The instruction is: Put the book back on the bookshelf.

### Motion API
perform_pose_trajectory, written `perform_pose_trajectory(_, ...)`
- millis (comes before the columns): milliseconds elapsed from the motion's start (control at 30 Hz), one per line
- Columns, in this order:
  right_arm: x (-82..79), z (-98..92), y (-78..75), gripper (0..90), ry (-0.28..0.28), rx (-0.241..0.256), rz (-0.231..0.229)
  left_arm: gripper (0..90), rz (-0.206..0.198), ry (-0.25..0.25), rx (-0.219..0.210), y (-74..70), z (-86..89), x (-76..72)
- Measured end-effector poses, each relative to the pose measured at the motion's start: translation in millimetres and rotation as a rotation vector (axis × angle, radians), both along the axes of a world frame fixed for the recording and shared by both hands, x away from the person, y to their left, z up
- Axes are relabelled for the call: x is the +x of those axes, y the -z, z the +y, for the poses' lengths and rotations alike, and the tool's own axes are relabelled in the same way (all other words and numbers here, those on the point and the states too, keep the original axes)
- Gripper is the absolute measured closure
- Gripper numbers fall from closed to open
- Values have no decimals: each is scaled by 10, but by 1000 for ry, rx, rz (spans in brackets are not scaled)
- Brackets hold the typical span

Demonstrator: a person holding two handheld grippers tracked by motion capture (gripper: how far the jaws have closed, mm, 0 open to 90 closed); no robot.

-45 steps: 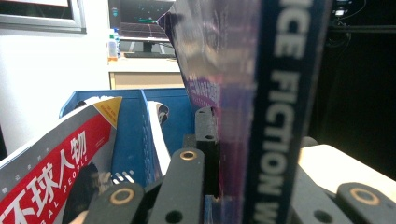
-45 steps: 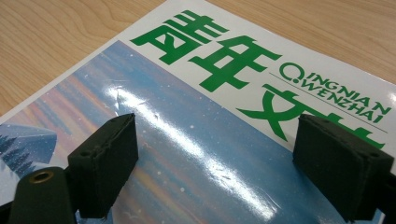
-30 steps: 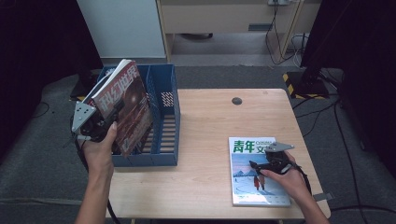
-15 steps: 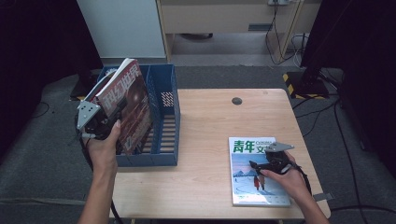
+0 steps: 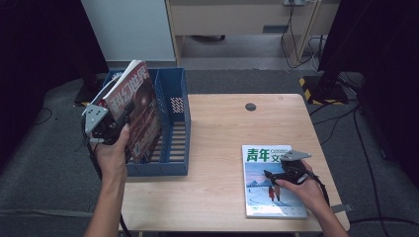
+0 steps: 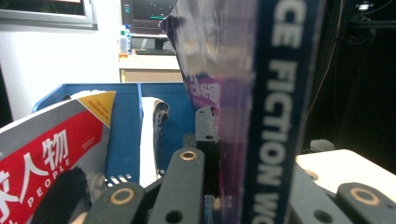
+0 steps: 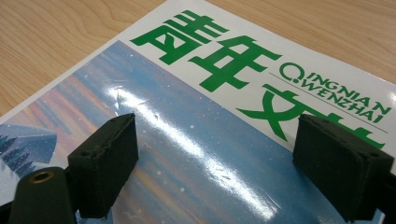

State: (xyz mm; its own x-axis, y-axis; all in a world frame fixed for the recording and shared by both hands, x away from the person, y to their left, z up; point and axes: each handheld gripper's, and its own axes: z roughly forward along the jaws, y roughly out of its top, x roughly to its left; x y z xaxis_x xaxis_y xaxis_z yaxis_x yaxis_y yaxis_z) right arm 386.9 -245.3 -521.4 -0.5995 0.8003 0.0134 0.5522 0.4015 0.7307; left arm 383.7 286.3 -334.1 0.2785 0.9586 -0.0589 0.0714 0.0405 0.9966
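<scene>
High view, magazine [image 5: 136, 106] clamped in left hand-held gripper [image 5: 109, 129]

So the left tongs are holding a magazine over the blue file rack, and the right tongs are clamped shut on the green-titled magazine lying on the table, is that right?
Not quite. The right tongs are open, not clamped: the right gripper view shows the two pads spread wide above the green-titled magazine lying on the table. The rest holds: the left tongs grip a magazine over the blue file rack.
</scene>
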Motion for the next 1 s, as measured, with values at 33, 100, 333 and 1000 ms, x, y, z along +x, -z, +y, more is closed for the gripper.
perform_pose_trajectory(33,0,0,0,142,0,0,0,840,-4,-7,-5,7,1,7)
perform_pose_trajectory(100,0,0,0,142,0,0,0,840,-9,-18,-7,16,6,19)
perform_pose_trajectory(333,0,0,0,142,0,0,0,840,-5,-44,7,75,8,64)
perform_pose_trajectory(1000,0,0,0,143,0,0,-1,840,-2,-44,-35,226,-43,139)
